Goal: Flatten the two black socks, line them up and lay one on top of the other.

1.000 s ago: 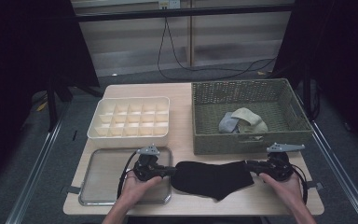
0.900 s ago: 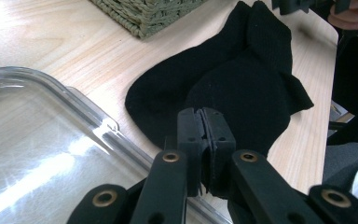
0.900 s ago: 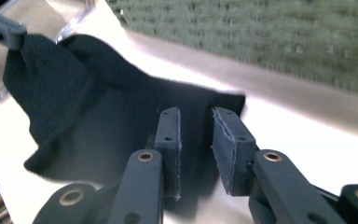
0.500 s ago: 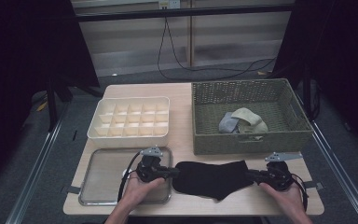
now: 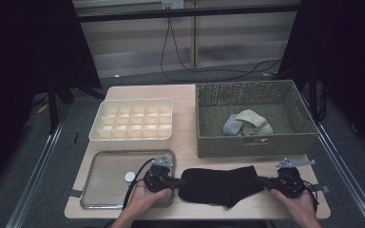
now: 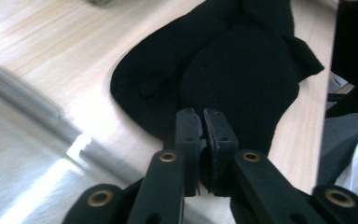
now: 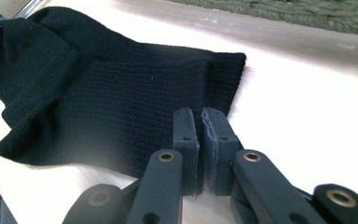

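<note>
A: Where do we stand with the black sock?

B: We have it flat on the desk, near the front edge, stretched between our two hands. Our left gripper pinches one end of it, beside the metal tray, and in the left gripper view the jaws sit pressed together on the dark cloth.

A: And the right gripper?

B: Its jaws have just been closing on the ribbed cuff end. In the right gripper view the pads are nearly together with the cuff's edge caught between them, so we judge that we hold both ends now.

A: So what have we finished?

B: As far as we can tell, the pick-up: both ends are gripped and the sock lies spread out, not yet folded and not yet lifted clear.

A: What is left for us?

B: Probably folding or rolling it, then putting it away. The divided organizer box behind the tray has all its compartments bare, so nothing of ours has gone in there. The woven basket to the right holds a few pale socks in a loose heap; they look like they wait their turn.

A: Then we are early on.

B: We think so: one sock in hand, none stored.
</note>
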### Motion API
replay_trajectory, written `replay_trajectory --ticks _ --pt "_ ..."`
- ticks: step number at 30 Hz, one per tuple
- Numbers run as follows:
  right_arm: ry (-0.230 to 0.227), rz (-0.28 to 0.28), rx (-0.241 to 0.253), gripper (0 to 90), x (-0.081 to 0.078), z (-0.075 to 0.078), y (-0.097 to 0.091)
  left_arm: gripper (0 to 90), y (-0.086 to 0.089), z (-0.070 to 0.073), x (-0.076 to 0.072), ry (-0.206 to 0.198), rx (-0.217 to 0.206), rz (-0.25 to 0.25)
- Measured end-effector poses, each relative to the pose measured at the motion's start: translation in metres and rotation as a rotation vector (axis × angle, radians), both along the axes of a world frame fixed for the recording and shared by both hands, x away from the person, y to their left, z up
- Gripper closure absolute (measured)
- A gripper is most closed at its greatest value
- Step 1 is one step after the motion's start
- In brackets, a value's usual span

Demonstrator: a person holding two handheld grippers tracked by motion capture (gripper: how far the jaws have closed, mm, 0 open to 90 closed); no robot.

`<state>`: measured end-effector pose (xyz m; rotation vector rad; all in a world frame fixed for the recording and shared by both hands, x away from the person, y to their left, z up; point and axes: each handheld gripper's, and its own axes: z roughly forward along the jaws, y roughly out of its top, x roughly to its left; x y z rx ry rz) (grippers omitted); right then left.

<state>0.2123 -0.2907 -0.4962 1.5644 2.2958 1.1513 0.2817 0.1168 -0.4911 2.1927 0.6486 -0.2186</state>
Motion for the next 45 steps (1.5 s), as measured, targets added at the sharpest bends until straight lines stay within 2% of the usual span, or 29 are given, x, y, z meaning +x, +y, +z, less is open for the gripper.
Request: replay_trajectory --ticks 2,6,13,15,20,24,29,30,33,39,43,45 --pt "0.007 -0.014 0.016 84.7 -0.001 0.001 -0.001 86.9 -0.001 0.001 -0.001 0.008 -0.015 -0.008" --pt "-0.011 -0.014 0.043 85.8 -0.004 0.006 -0.002 86.9 0.004 0.006 -0.002 0.023 -0.062 -0.006" --pt "-0.053 -0.04 0.117 86.5 -0.016 0.016 -0.01 86.9 0.012 0.013 -0.001 0.023 -0.093 0.004" --pt "-0.056 -0.043 0.132 86.5 -0.02 0.02 -0.012 86.9 0.012 0.017 0.0 0.005 -0.086 -0.004" --pt "-0.074 -0.043 0.161 86.7 -0.024 0.028 -0.015 87.1 0.015 0.029 0.006 -0.016 -0.109 0.01" --pt "-0.08 -0.038 0.156 86.9 -0.019 0.034 -0.012 87.1 0.015 0.032 0.015 -0.021 -0.105 0.019" --pt "-0.067 -0.037 0.142 87.1 -0.006 0.029 -0.007 87.1 0.013 0.024 0.025 0.002 -0.091 0.043" --pt "-0.059 -0.038 0.147 87.1 -0.004 0.028 -0.007 87.1 0.012 0.023 0.026 0.01 -0.088 0.04" --pt "-0.051 -0.042 0.132 87.1 0.002 0.026 -0.008 87.1 0.01 0.023 0.027 0.001 -0.091 0.044" --pt "-0.063 -0.061 0.147 87.1 0.004 0.028 -0.012 87.1 0.006 0.016 0.032 0.013 -0.08 0.049" --pt "-0.049 -0.063 0.129 87.1 0.007 0.022 -0.009 87.0 0.003 0.014 0.033 0.003 -0.068 0.062" --pt "-0.036 -0.062 0.109 87.1 0.009 0.018 -0.009 87.0 0.002 0.011 0.035 0.015 -0.071 0.06"
